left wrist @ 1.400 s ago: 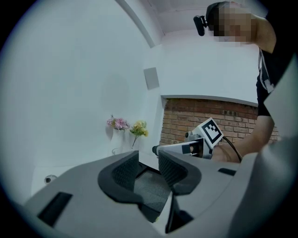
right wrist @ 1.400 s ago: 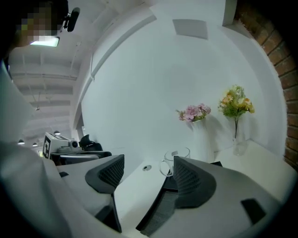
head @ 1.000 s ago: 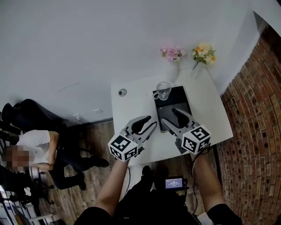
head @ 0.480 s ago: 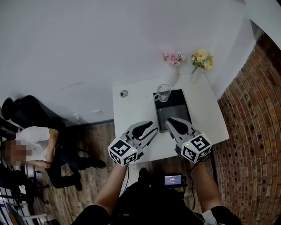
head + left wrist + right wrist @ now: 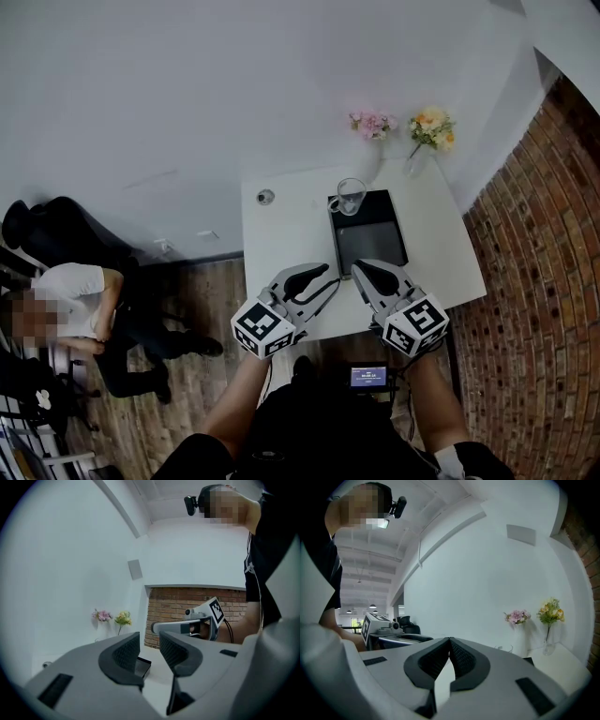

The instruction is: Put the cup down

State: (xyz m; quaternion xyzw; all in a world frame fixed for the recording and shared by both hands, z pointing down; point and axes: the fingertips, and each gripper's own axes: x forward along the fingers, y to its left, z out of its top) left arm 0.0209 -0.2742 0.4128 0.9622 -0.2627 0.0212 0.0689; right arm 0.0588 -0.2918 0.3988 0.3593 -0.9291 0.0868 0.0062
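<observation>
Left gripper (image 5: 323,278) hangs over the near edge of the white table (image 5: 291,234), its jaws a narrow gap apart with nothing between them. Just beside it, the right gripper (image 5: 364,270) has just been closing, and its jaws now meet on nothing. A black tray (image 5: 373,242) lies on the table. The glass cup (image 5: 351,196) stands upright on the tray's far left corner, well apart from both grippers. Pink flowers (image 5: 373,123) and yellow flowers (image 5: 431,122) stand by the wall.
</observation>
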